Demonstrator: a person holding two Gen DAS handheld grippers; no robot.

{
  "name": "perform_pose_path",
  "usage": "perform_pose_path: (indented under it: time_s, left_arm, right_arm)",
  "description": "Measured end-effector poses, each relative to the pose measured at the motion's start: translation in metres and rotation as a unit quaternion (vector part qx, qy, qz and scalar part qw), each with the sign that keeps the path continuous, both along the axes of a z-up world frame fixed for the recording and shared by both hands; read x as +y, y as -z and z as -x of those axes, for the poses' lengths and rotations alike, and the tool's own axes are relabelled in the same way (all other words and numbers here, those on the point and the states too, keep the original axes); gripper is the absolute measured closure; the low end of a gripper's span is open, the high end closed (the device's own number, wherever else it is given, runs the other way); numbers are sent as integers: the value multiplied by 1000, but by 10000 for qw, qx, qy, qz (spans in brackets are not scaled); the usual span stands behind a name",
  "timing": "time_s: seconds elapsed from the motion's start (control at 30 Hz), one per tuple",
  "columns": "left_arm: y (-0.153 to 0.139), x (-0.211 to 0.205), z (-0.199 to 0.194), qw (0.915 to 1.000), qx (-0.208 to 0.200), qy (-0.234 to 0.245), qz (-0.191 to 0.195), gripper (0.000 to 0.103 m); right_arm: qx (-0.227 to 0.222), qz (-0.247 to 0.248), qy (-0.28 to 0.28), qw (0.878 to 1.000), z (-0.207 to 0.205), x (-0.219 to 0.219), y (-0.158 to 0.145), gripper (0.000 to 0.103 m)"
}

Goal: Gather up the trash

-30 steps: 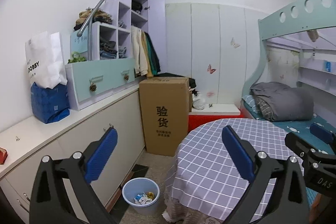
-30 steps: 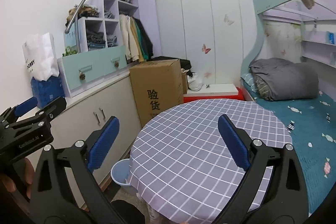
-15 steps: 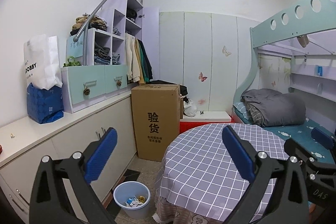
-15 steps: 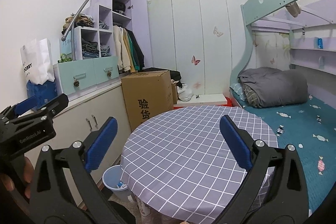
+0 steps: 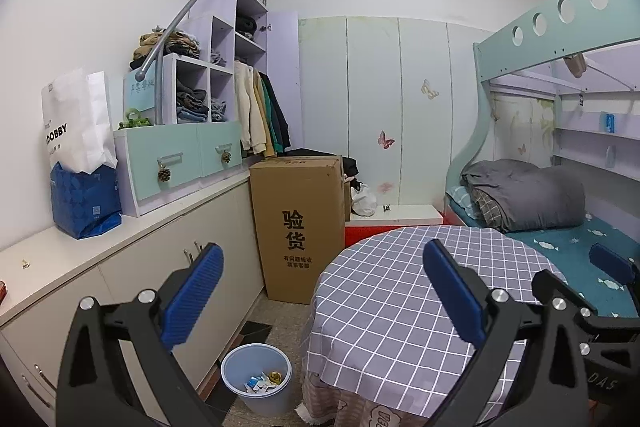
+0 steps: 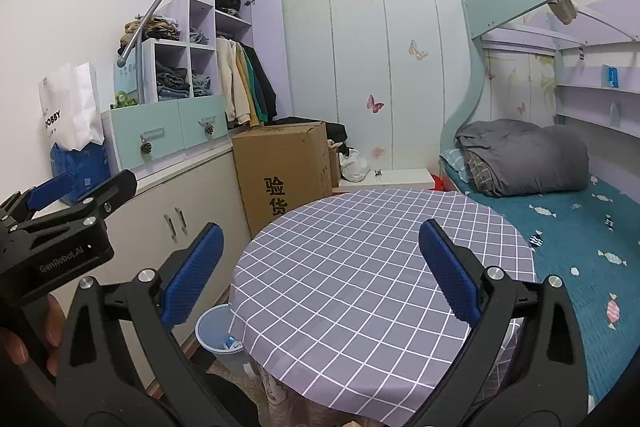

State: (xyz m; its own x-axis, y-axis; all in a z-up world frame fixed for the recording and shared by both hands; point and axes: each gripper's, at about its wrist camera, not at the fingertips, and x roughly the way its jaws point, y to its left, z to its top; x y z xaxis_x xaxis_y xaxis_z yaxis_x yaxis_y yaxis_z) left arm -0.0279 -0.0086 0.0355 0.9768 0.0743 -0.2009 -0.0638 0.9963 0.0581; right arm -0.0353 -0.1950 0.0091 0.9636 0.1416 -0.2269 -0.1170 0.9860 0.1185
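A light blue trash bin [image 5: 257, 379] stands on the floor between the cabinet and the round table, with several bits of trash [image 5: 264, 380] inside. It also shows in the right wrist view [image 6: 214, 331], partly hidden by the table edge. My left gripper [image 5: 324, 289] is open and empty, held in the air above the bin and the table's left edge. My right gripper [image 6: 320, 267] is open and empty above the table top. The table's checked cloth [image 6: 360, 267] shows no loose trash.
A tall cardboard box [image 5: 298, 223] stands behind the bin. A long white cabinet [image 5: 120, 255] with bags runs along the left wall. A bunk bed [image 6: 560, 195] with a grey quilt lies close on the right. The floor gap beside the table is narrow.
Both grippers have pulled back and tilted up a little, so more of the room and ceiling shows. The bin looks smaller and farther. Both jaws stay open.
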Motion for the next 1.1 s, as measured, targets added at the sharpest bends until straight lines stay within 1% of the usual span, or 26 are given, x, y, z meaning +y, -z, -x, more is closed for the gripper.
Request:
perform_pose_path:
  time_s: [0.3,1.1]
  left_arm:
    - [4,-5,-6,9999,80,23,-77,5]
    - [10,-10,-9,9998,172,96,-78,5]
  right_arm:
    - [63,-63,7,10000,-3,-7,3,7]
    - [162,-94,-12,9998,-3,-8,7,7]
